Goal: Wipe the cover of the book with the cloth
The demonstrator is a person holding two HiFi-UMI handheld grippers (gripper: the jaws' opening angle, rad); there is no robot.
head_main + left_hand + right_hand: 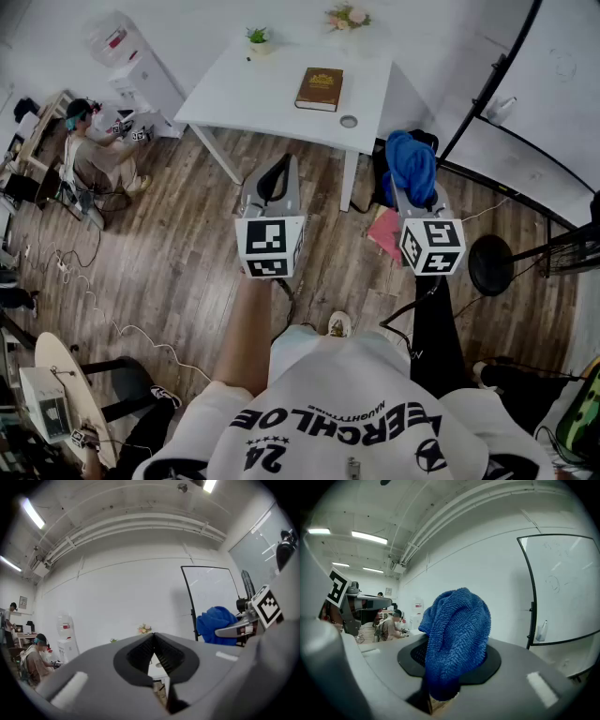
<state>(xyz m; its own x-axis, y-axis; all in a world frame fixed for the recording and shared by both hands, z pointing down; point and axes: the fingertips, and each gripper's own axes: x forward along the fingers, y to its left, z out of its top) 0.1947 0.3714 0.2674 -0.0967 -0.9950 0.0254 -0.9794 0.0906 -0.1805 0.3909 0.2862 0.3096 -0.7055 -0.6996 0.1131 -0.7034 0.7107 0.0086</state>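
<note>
On table (pixel 246 97), book (pixel 320 89) flat, lengthwise away; cloth (pixel 411 167) gripped.

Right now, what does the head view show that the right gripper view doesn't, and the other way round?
Only the head view shows the brown book lying closed on the white table, and the wearer's white shirt. Only the right gripper view shows the ceiling lights. Both show the blue cloth clamped in the right jaws, the left gripper and a seated person.
</note>
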